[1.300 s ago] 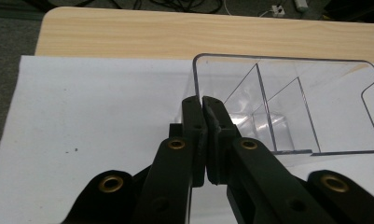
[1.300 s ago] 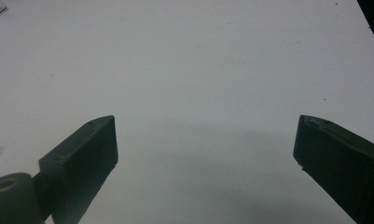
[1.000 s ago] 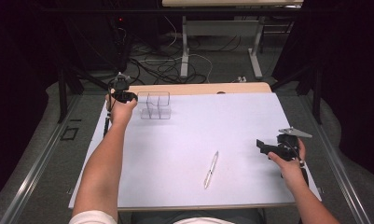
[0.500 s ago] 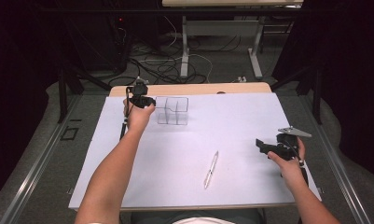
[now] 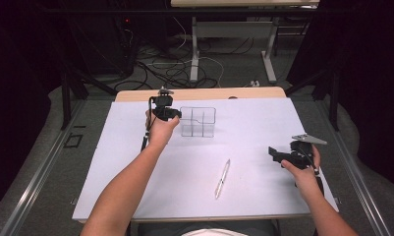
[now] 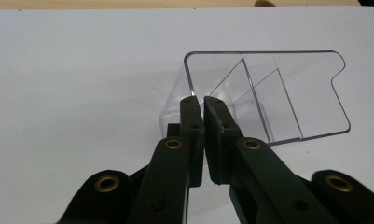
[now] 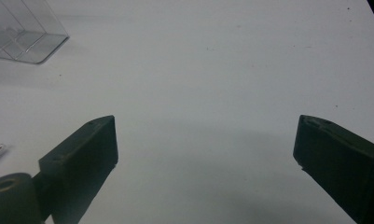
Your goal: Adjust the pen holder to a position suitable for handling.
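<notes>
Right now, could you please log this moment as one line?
left gripper: shut on clear organizer wall | right gripper: open, empty | pen: on table

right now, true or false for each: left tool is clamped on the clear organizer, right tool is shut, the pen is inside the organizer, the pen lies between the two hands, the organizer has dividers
1. The left tool is clamped on the clear organizer. True: its jaws pinch the wall.
2. The right tool is shut. False: its jaws stand wide apart, holding nothing.
3. The pen is inside the organizer. False: it lies on the white table cover, nearer the person.
4. The pen lies between the two hands. True.
5. The organizer has dividers. True.
</notes>
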Motion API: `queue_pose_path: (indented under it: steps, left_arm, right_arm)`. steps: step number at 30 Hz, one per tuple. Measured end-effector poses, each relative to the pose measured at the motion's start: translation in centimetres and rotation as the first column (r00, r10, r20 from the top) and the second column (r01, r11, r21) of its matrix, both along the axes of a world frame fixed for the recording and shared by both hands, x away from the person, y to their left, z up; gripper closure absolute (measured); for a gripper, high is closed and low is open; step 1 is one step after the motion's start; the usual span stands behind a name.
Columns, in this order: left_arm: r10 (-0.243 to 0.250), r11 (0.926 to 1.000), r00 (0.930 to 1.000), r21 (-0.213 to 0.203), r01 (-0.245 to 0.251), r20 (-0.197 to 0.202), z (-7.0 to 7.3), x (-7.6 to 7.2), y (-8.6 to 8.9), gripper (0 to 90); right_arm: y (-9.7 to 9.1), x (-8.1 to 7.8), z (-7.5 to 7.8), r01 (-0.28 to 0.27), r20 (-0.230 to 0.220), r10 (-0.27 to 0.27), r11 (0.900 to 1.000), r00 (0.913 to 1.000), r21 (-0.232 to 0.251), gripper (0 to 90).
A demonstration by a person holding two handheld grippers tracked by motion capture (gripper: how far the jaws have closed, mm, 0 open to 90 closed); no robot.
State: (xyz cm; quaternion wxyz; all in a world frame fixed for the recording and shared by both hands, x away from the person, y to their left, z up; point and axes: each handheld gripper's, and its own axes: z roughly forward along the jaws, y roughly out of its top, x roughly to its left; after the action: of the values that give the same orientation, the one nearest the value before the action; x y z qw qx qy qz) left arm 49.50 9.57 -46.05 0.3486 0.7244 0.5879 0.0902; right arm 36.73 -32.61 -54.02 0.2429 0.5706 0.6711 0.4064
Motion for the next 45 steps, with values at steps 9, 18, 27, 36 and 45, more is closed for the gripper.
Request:
queue_pose_path:
  steps: [9,18,27,36,45]
  left_arm:
    - [-0.046,0.9988,0.9987,-0.018,0.046,-0.022,0.1,-0.8,-1.2,85.8]
    - [-0.061,0.9981,0.9981,-0.01,0.061,0.008,0.5,-1.0,-1.1,84.4]
    - [-0.079,0.9965,0.9967,-0.026,0.079,0.017,0.6,-1.3,-0.2,77.1]
    - [-0.093,0.9923,0.9953,-0.079,0.095,0.029,0.3,-2.3,0.7,69.8]
    - [-0.12,0.9833,0.9884,-0.126,0.132,0.093,0.2,-3.8,0.6,59.6]
  right_arm:
    - [-0.1,0.0,-0.1,-0.001,0.0,0.001,1.0,1.0,-0.001,6.1]
    - [-0.1,0.0,0.0,-0.003,0.0,0.003,1.0,1.0,-0.001,6.1]
    - [-0.1,-0.1,0.1,0.005,0.003,-0.005,1.0,1.0,0.004,6.1]
    - [0.0,-0.1,0.2,-0.011,0.01,0.011,0.9999,0.9999,0.006,6.0]
    - [0.0,-0.2,0.2,-0.029,0.004,0.029,0.9995,0.9996,0.009,5.4]
